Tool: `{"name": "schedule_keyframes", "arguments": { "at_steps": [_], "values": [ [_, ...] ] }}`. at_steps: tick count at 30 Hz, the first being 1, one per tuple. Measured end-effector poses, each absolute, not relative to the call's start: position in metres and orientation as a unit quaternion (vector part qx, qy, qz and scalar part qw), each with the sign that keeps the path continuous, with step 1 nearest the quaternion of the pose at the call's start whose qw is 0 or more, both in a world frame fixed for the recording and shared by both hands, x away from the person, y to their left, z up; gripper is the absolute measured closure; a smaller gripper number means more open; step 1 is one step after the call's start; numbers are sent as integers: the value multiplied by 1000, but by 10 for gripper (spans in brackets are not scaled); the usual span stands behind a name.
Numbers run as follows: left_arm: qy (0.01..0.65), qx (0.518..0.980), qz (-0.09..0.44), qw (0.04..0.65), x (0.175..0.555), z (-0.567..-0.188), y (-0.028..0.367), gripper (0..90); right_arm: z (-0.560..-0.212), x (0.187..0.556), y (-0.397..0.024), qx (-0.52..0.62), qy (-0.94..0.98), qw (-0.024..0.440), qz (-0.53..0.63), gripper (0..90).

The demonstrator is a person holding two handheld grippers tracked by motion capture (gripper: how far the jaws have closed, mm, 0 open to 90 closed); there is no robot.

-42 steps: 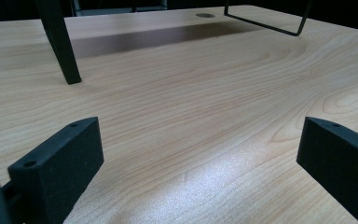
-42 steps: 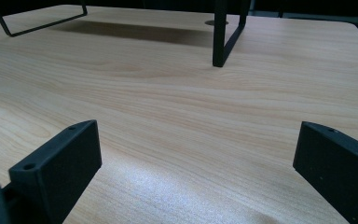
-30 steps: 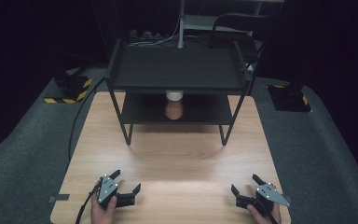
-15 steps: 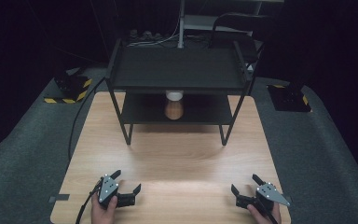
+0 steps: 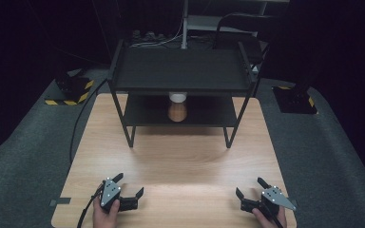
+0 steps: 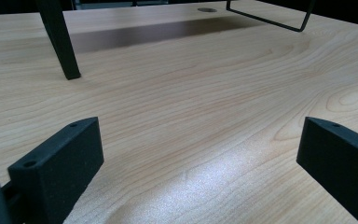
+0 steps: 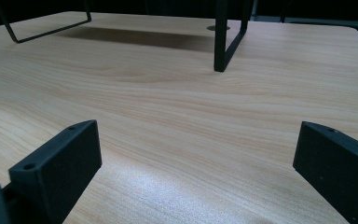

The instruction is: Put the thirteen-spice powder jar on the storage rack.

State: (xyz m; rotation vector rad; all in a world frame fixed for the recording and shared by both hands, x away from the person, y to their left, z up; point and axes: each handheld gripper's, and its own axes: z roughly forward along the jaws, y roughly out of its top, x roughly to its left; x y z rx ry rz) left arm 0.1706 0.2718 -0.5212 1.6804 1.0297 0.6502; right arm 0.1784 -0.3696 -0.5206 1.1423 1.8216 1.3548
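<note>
Cup (image 5: 177, 111): brownish, sitting on the lower shelf of the black rack (image 5: 180, 71), right under a white thing (image 5: 177, 97) hanging below the top shelf, can't tell what that one is.
Rack: standing at the far end of the wooden table (image 5: 180, 156).
Left gripper (image 5: 129, 189): resting near the front left edge, jaws gaping wide, gripping nothing.
Right gripper (image 5: 250, 188): sitting near the front right edge, jaws spread wide too, nothing between them.
Both grippers: well apart from the rack and cup.
</note>
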Motion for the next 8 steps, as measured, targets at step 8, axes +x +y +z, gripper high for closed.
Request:
{"name": "schedule_keyframes", "arguments": {
  "at_steps": [8],
  "values": [
    [426,696,269,512,170,-522,273,4,-520,179,-370,430,686,293,509,3]
  ]
}}
